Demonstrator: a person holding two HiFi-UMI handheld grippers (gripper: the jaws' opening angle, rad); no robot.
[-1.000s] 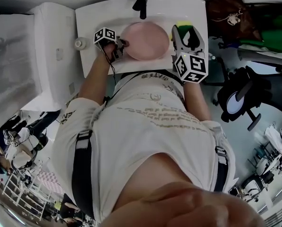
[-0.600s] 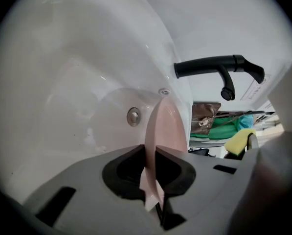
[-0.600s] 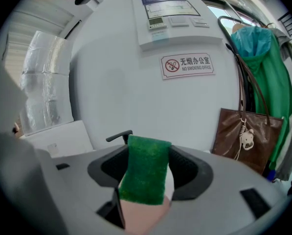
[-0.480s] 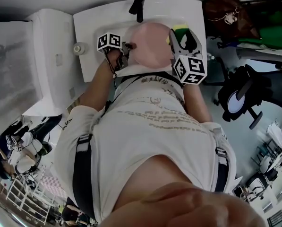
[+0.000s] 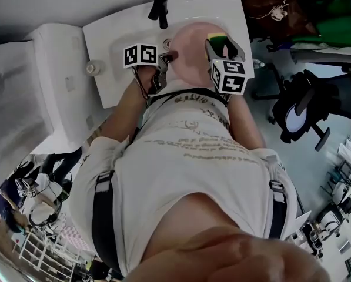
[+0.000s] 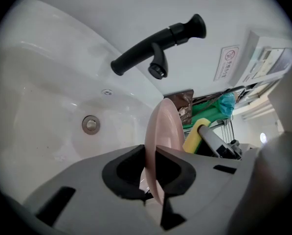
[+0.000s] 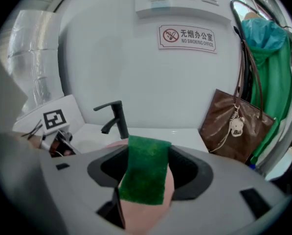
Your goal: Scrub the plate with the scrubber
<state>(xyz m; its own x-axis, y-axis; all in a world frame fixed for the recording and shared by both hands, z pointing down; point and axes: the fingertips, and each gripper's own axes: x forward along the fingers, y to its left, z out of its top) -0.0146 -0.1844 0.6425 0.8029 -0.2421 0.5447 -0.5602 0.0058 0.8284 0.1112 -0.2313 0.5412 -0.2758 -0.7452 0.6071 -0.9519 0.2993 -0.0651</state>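
Plate point(image 6: 163, 131): pale pink, round, smooth and glossy with a thin rim. It is held on edge, lifted over the white sink point(image 5: 113, 51), just right of the black tap point(image 6: 155, 45).

Left gripper point(image 6: 153, 170): we read its jaws as nearly together, pinching the plate's lower rim.

Scrubber point(image 7: 145, 175): a rectangular pad with a coarse green scouring face on top and soft yellow sponge beneath.

Right gripper point(image 7: 146, 173): its jaws are clamped on the scrubber's two sides. This gripper is on the far side of the plate from the tap. The green face lies over the pink surface, but we cannot tell whether they touch.

Tap: matte black, with a slim angled spout and lever.

Sink: glossy white, with a round metal drain point(image 6: 90, 124) down-left of the tap.

Surroundings: right of the tap, well apart, a brown leather-look bag point(image 7: 236, 126) hangs by its straps, with green fabric point(image 7: 270, 72) beyond it. Above the tap, a no-smoking sign point(image 7: 187, 37) is on the white wall.

Obstruction: in the head view the person's torso blocks the sink's near edge.
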